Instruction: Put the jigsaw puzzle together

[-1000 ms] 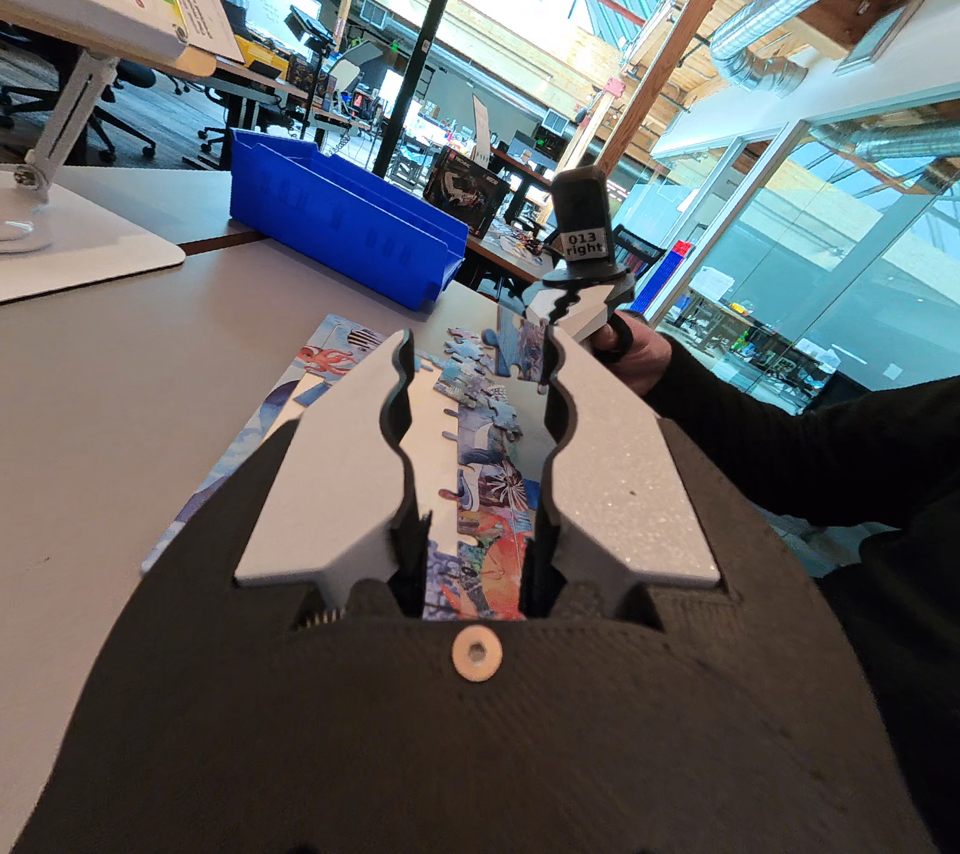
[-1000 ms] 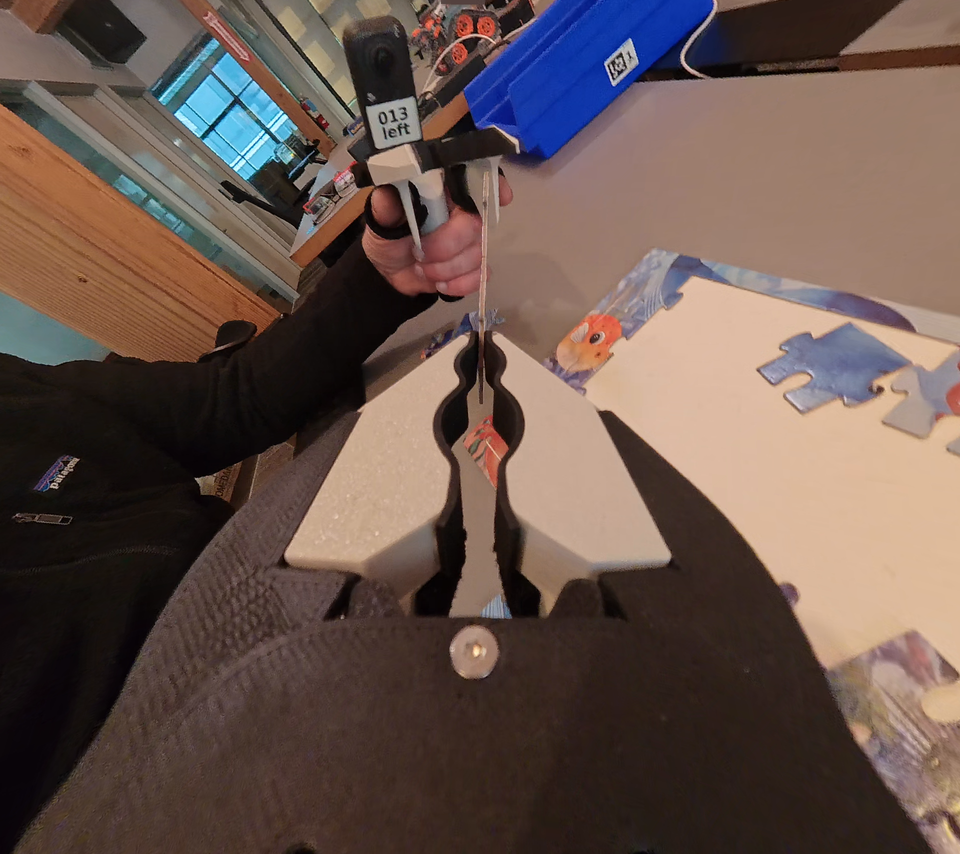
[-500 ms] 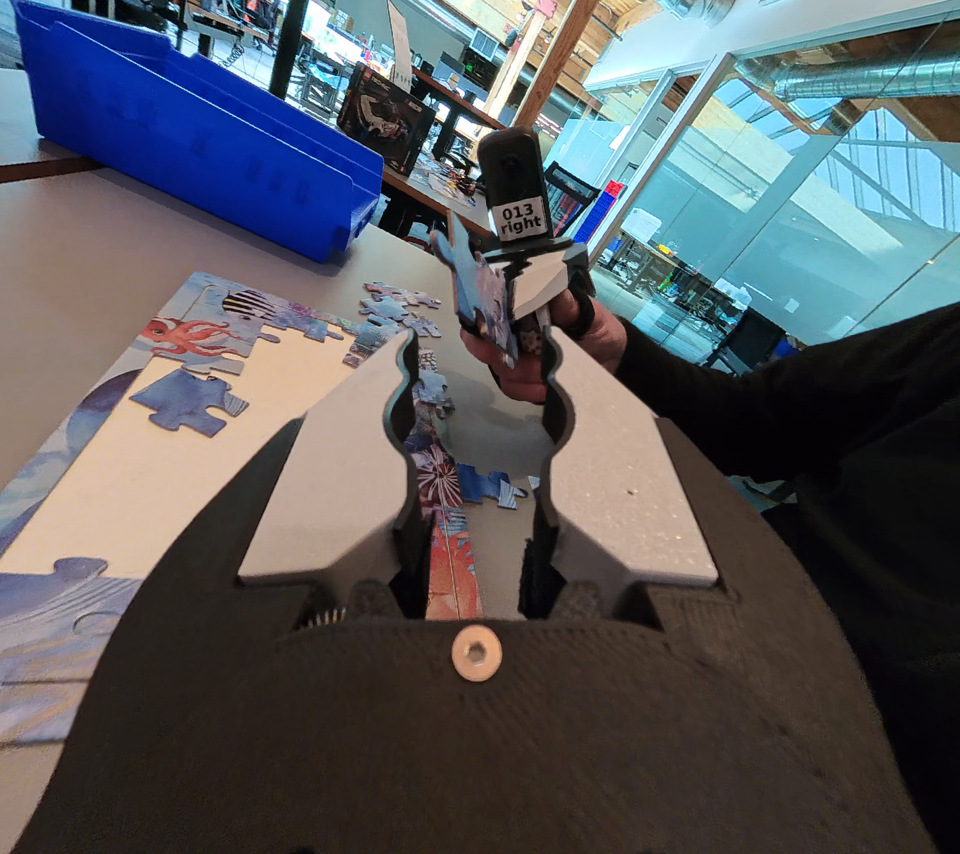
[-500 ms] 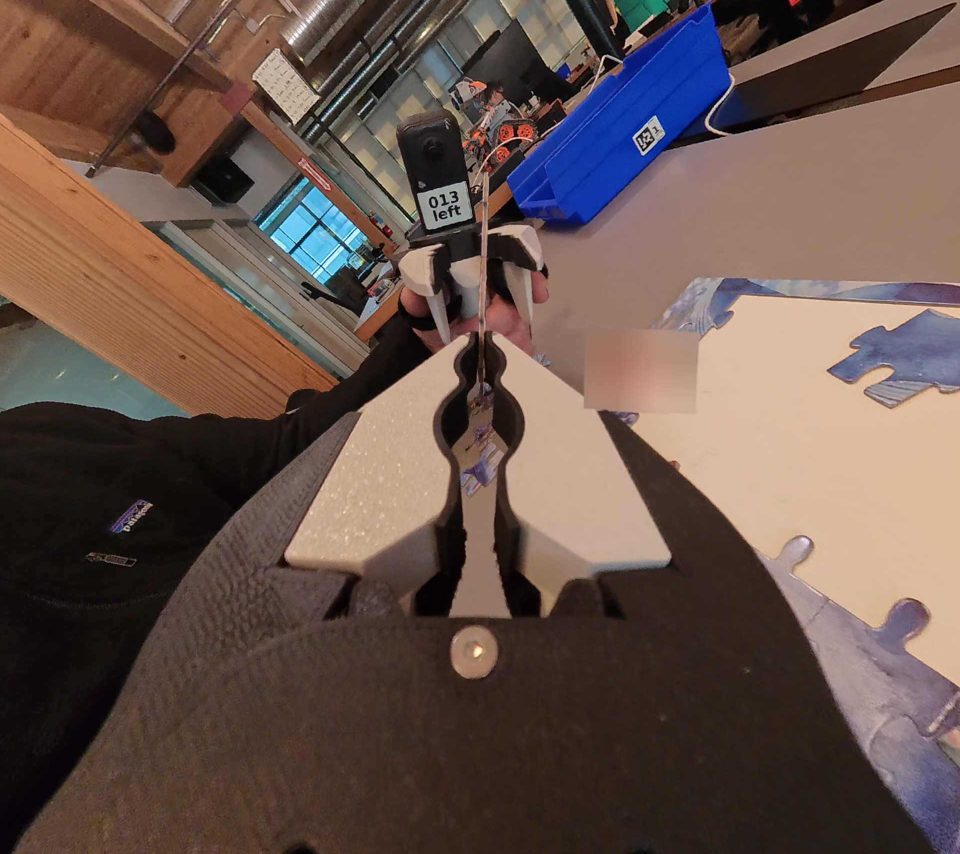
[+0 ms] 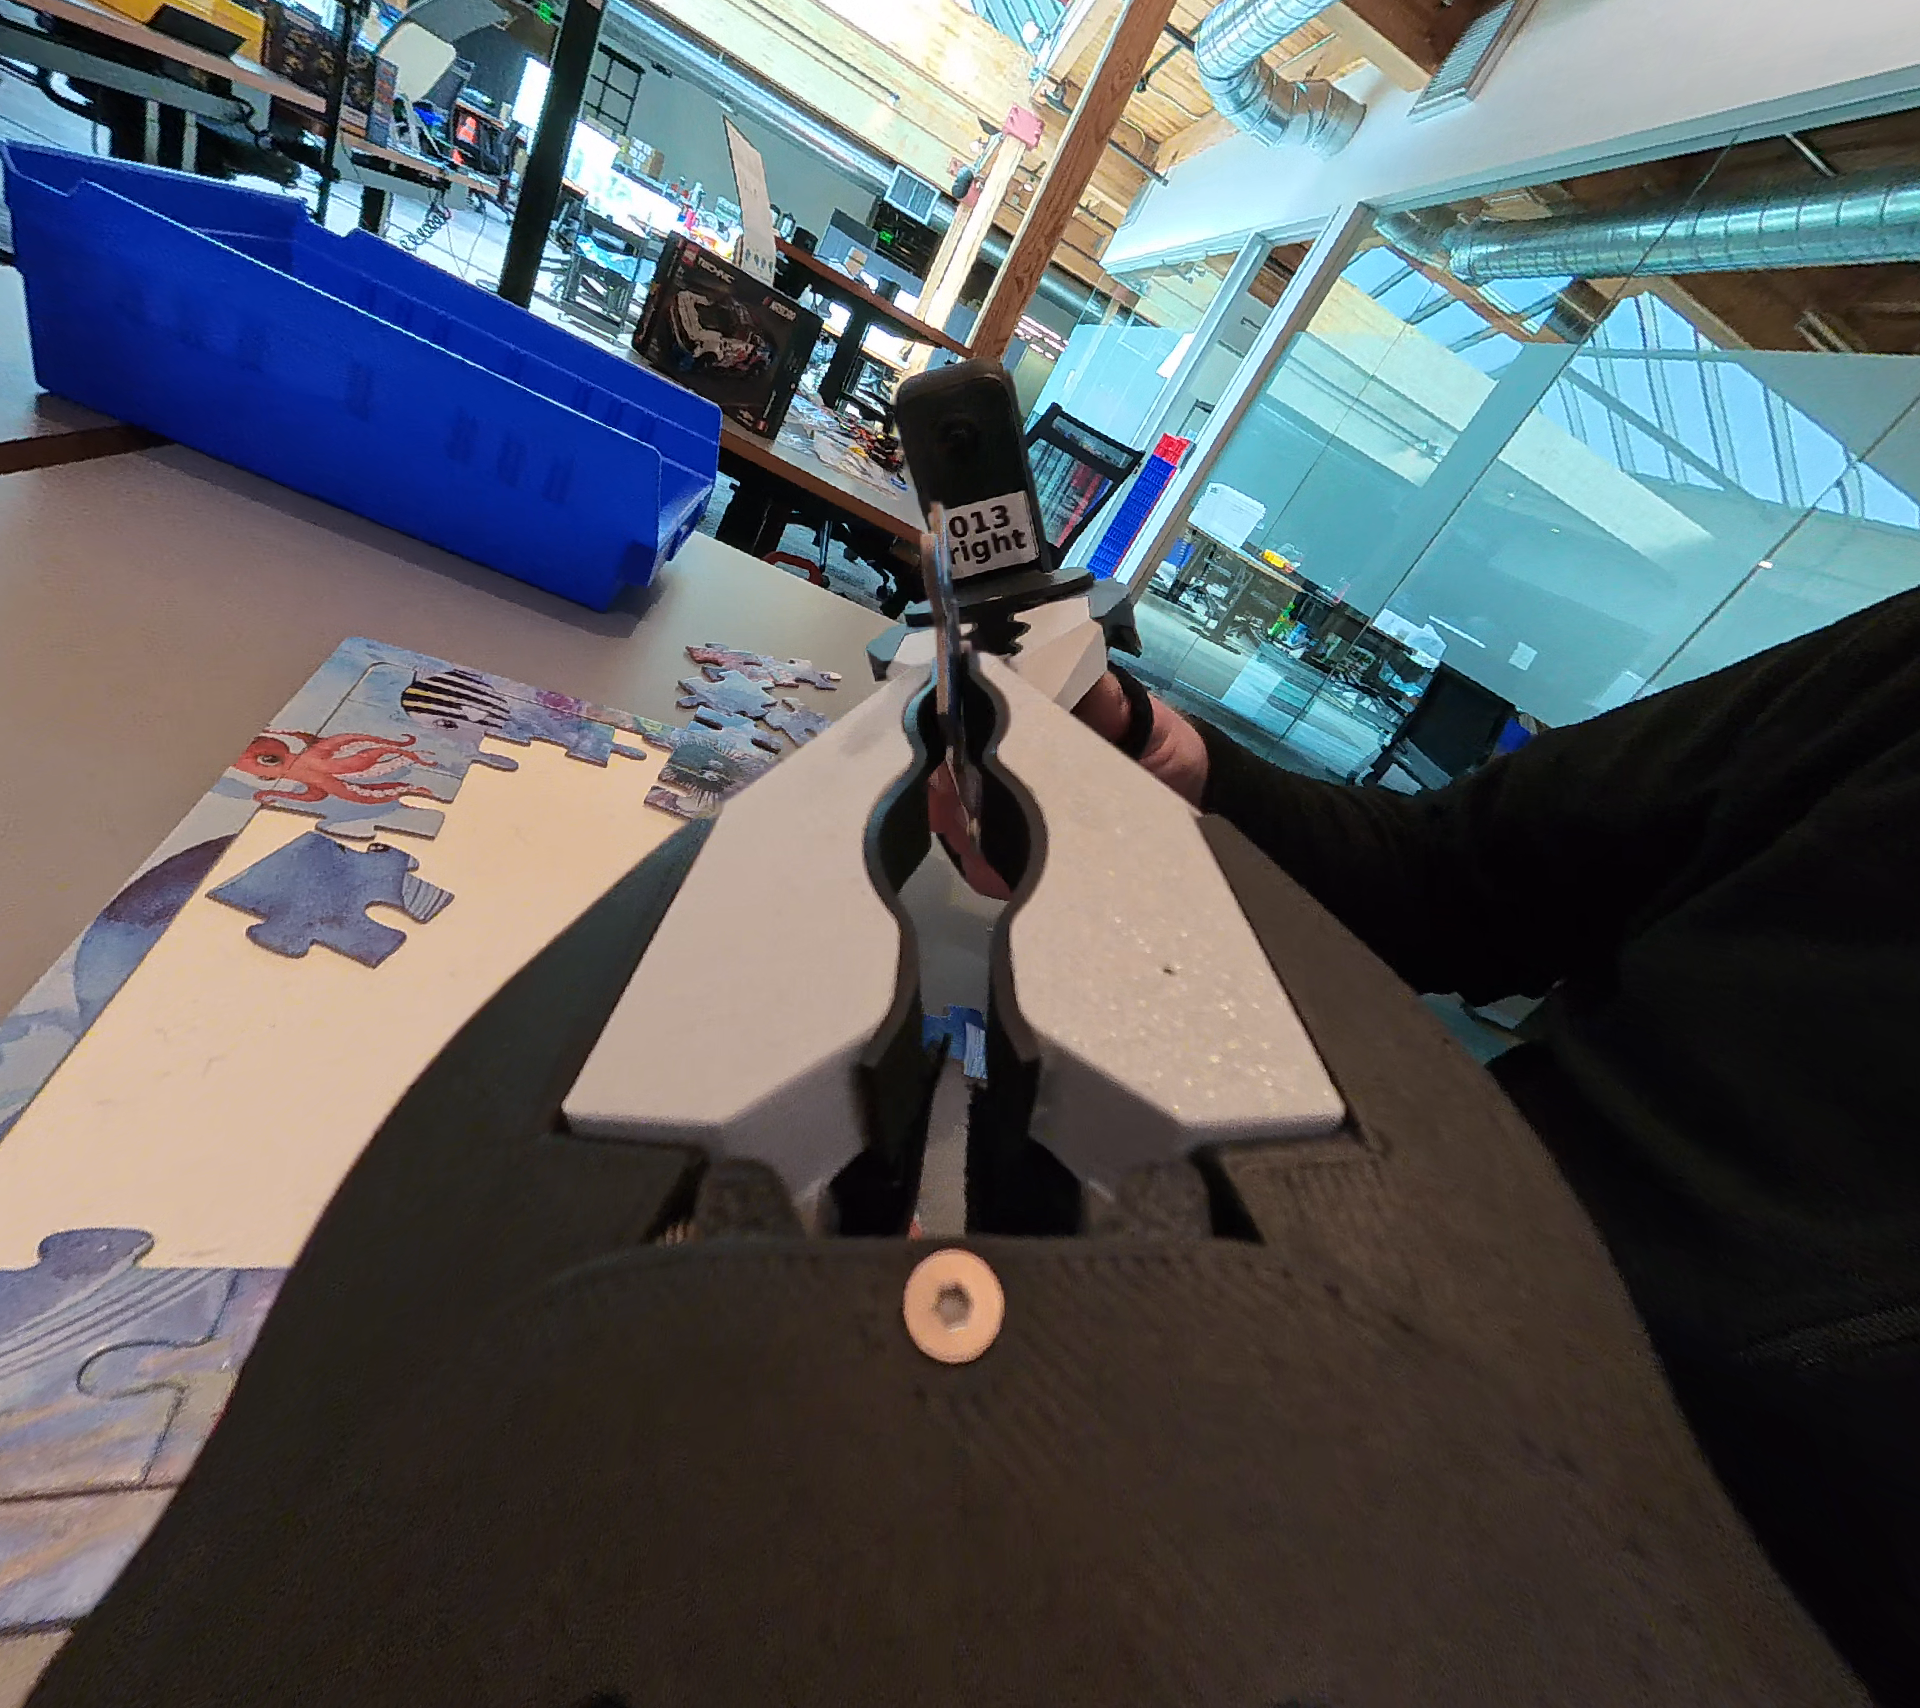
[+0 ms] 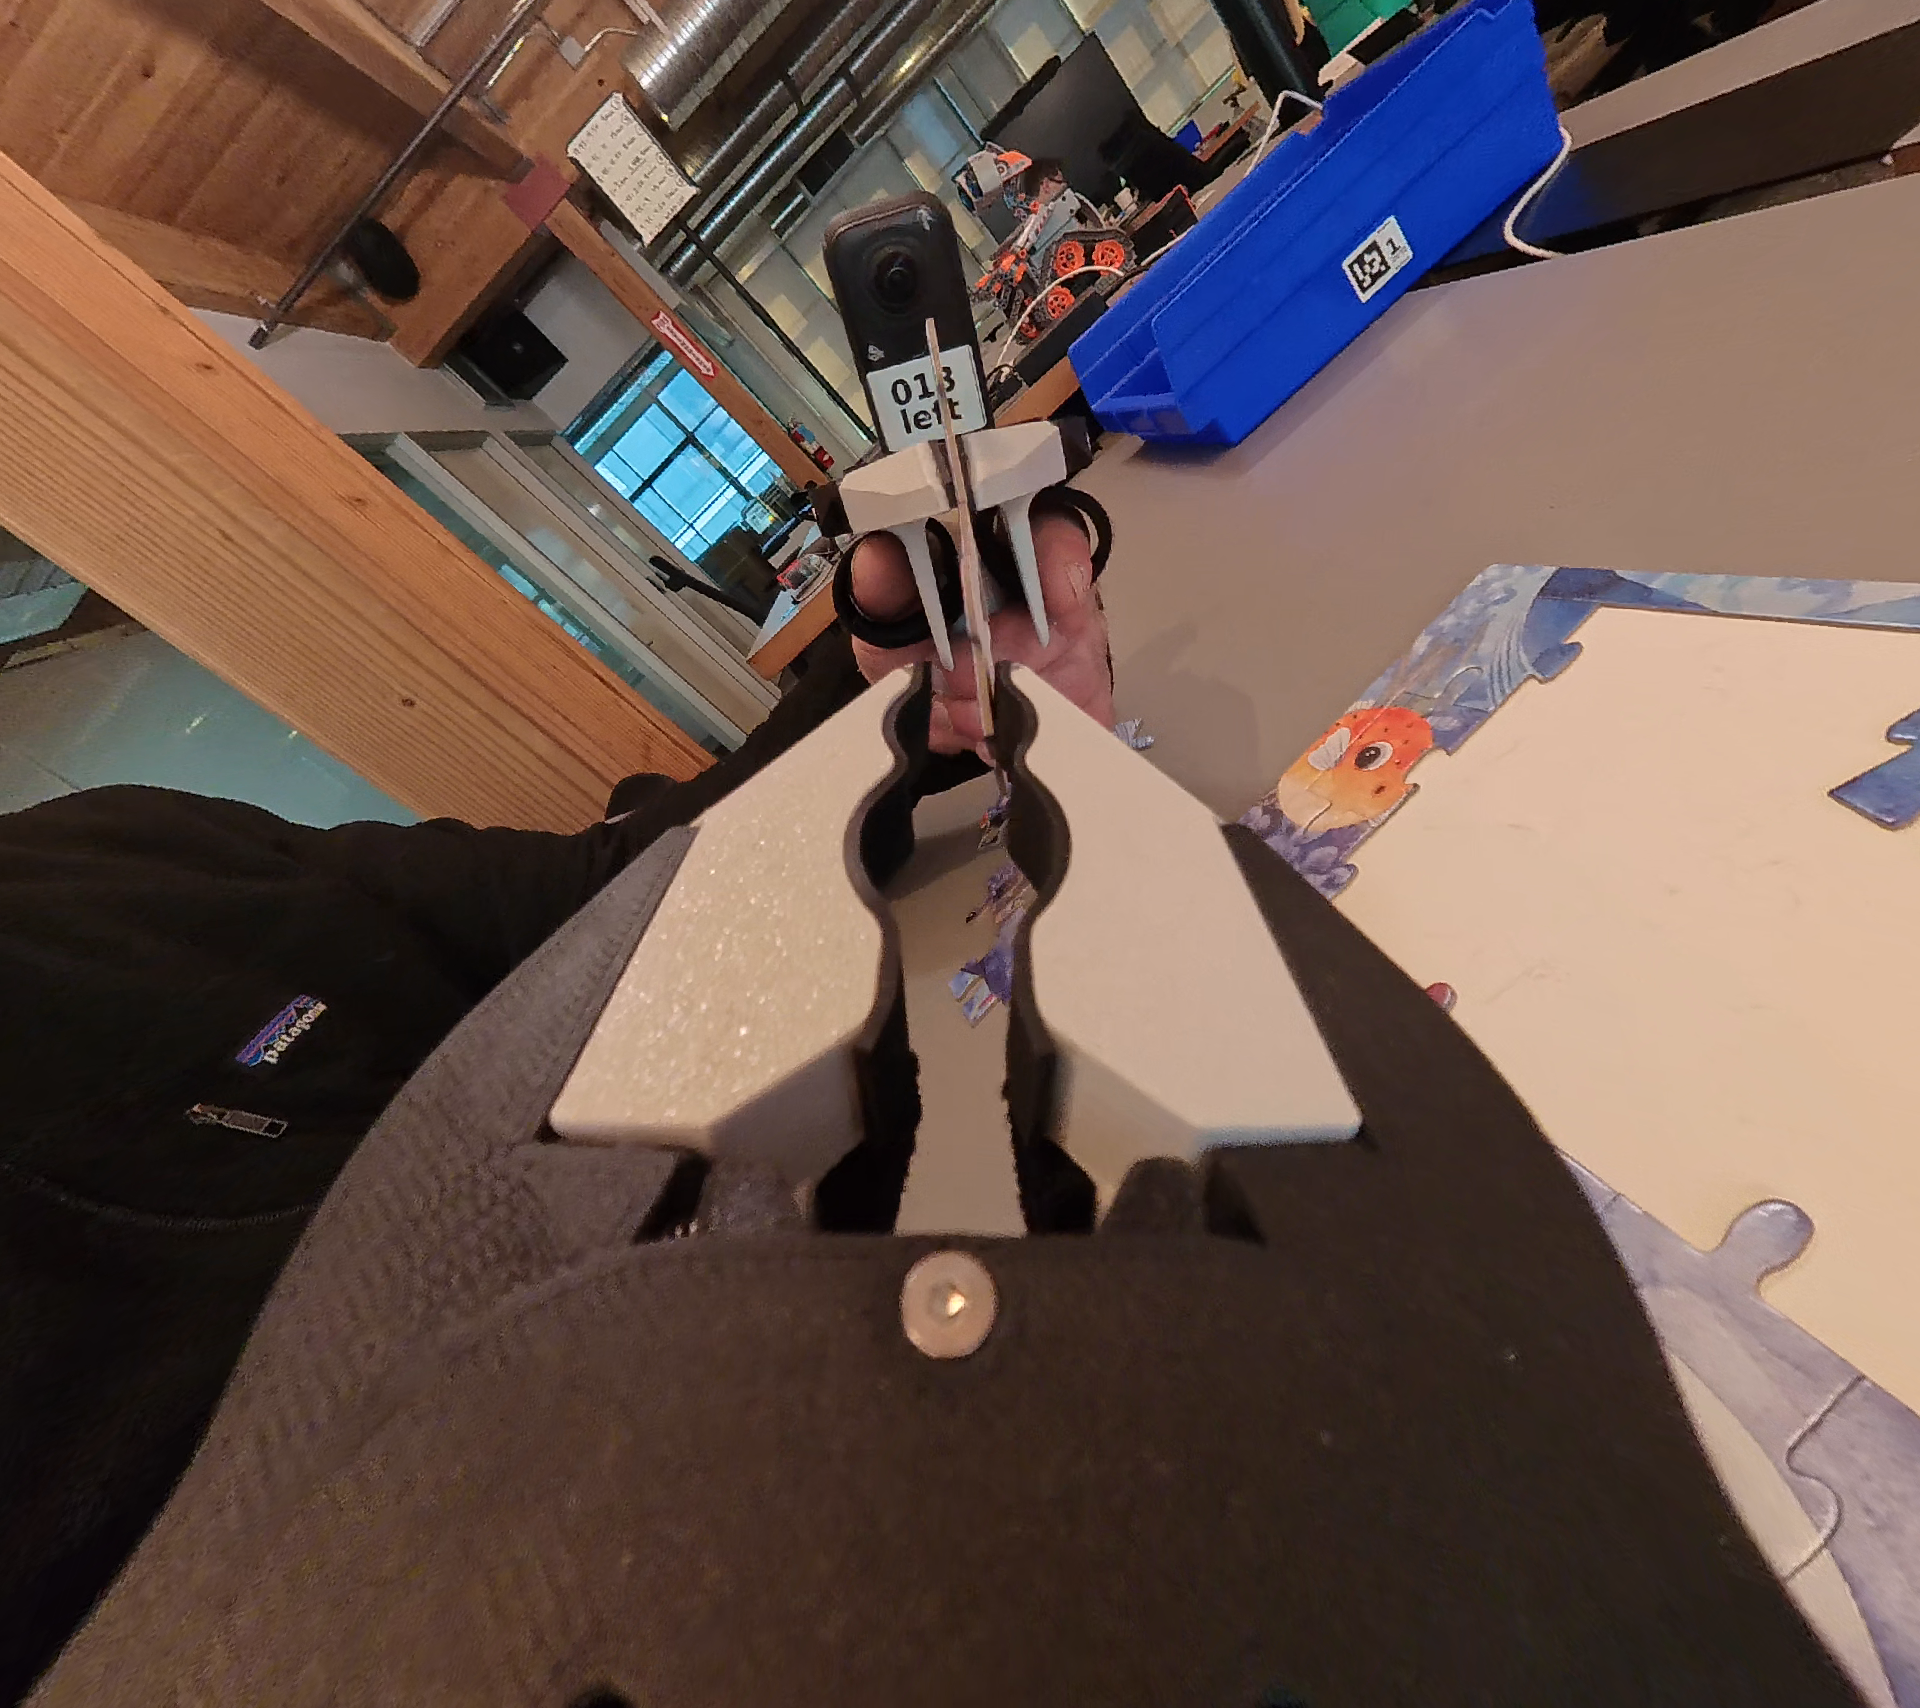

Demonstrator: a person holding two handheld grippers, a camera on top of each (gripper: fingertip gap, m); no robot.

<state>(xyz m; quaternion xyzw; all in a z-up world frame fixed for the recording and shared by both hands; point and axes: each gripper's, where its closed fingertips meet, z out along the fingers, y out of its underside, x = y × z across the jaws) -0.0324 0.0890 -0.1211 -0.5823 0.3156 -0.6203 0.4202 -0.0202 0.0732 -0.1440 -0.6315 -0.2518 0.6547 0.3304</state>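
My left gripper [image 5: 951, 687] had narrowed a good deal from half a second before. It now straddled the jigsaw piece [image 5: 943, 609], which stood edge-on in the air off the right side of the puzzle board [image 5: 312, 1066]. From the right wrist view, its fingers [image 6: 925, 578] still showed a sliver of gap on either side of the card, so they had not yet pinched. My right gripper [image 6: 964, 682] stayed clamped on the piece's other end, and I judged it was carrying the weight.

To me this was a handover midway, with the left due to close before the right let go. On the board lay one loose blue piece [image 5: 322, 895], with the joined octopus section [image 5: 332, 765] at its far edge. Unplaced pieces [image 5: 748, 692] sat off the board's far right corner, and a blue bin [image 5: 343, 401] stood beyond.
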